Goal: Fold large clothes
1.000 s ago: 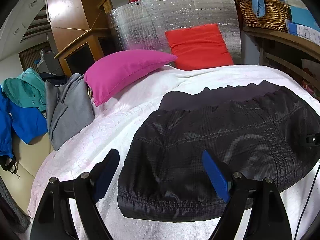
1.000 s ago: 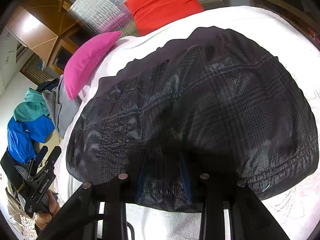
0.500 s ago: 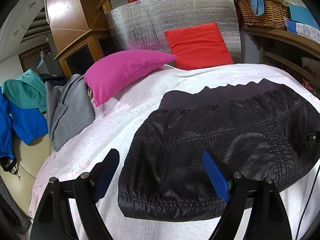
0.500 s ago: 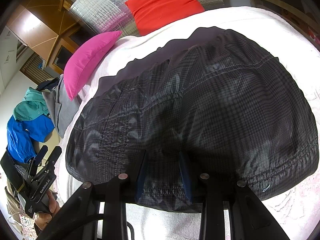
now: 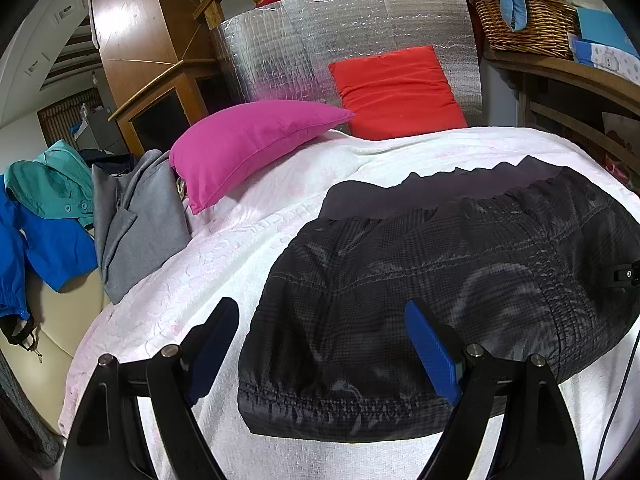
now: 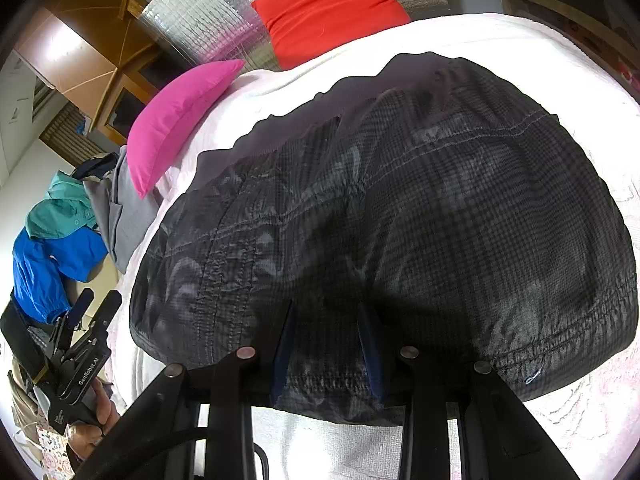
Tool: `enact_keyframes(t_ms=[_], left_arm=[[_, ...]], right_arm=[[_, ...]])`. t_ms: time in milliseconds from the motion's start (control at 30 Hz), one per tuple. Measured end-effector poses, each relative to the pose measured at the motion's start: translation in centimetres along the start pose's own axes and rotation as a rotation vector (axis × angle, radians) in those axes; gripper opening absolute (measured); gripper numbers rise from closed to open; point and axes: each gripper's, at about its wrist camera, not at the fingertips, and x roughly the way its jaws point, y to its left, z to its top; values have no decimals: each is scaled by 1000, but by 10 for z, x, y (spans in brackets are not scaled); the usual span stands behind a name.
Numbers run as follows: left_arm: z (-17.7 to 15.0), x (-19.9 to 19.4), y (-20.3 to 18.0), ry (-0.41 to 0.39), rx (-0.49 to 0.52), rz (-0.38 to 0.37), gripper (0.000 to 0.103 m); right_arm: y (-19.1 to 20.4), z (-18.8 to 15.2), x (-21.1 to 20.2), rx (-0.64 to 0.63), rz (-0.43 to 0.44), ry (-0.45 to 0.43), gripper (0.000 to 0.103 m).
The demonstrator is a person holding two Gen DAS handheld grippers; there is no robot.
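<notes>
One "GenRobot.AI"-marked left hand-held gripper (image 5: 322,332) gapes; right hand-held gripper (image 6: 329,344) pinches the jacket (image 6: 440,208) hem.

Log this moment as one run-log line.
left tool: open above dark garment | right tool: part-closed over near hem, grip unclear | garment: flat on white bedspread

My two views sharp, no blur, fisheye bending edges into black corners, bright glare on white blanket (image 5: 304,208), sheen on wooden cabinet (image 5: 132,28), my gripper shadowing dark jacket (image 6: 400,300).
</notes>
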Motion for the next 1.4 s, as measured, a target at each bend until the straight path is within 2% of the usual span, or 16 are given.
enact_keyframes(t_ms=[1033,1100,1200,1233,1333,1400], left_arm=[[-7,7,-1,19,26,2,85],[-10,16,-3,50,32,-11,85],[-23,51,-13,229,66,-50,85],[-24,54,-13,238,59,-54,85],[-15,40,1,182,13,-57,85],[-13,30,17,157,-48,-83,85]], right_arm=[[-4,-4,2,-19,0,12,36],[-5,-4,3,-20,-1,16,36],[-7,-3,4,-16,3,22,36],[-8,-3,3,-16,8,23,36],[-11,-2,-11,-15,23,13,36],[-20,-3,-29,-20,25,-30,37]])
